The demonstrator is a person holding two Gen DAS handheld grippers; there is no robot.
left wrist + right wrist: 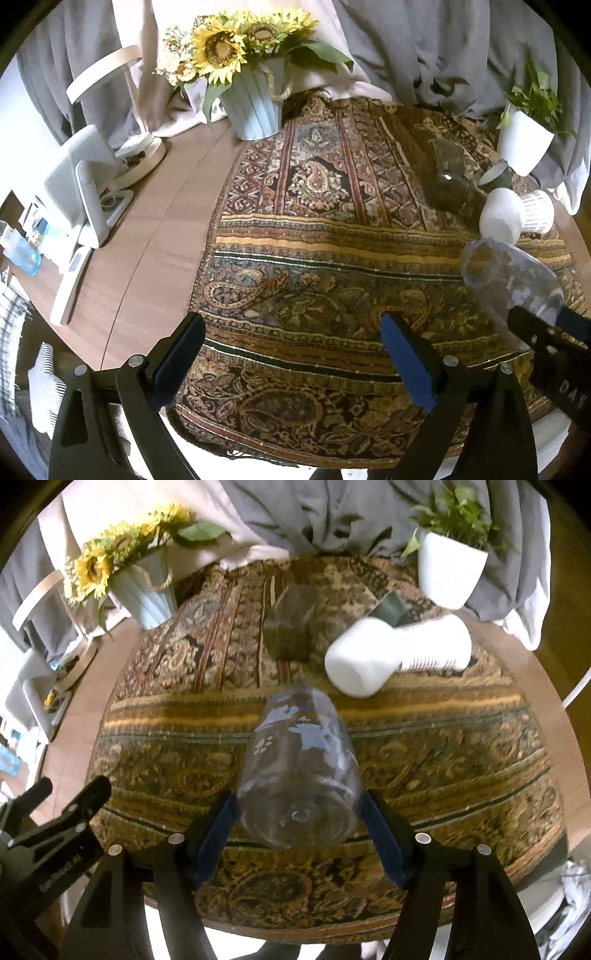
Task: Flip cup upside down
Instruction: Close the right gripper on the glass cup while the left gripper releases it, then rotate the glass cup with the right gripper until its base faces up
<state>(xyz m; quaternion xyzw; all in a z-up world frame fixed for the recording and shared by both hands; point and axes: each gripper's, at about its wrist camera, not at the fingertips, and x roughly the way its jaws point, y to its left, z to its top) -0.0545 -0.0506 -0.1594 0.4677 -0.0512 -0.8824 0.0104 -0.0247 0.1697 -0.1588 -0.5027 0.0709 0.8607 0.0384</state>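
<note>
Clearly tipped, the clear glass cup (301,775) with pale flower prints is clamped by its base between the blue pads (384,843) of the right tool (299,834), lifted above the patterned cloth (461,760) on the counter (147,236). Beyond it, white cups (395,653) lie on their sides. The left tool (291,365) hangs spread wide, gripping nothing.

home | round wooden table (147,236) | paisley cloth (314,258) | sunflower pot (255,107) | curtains (424,48)
</note>
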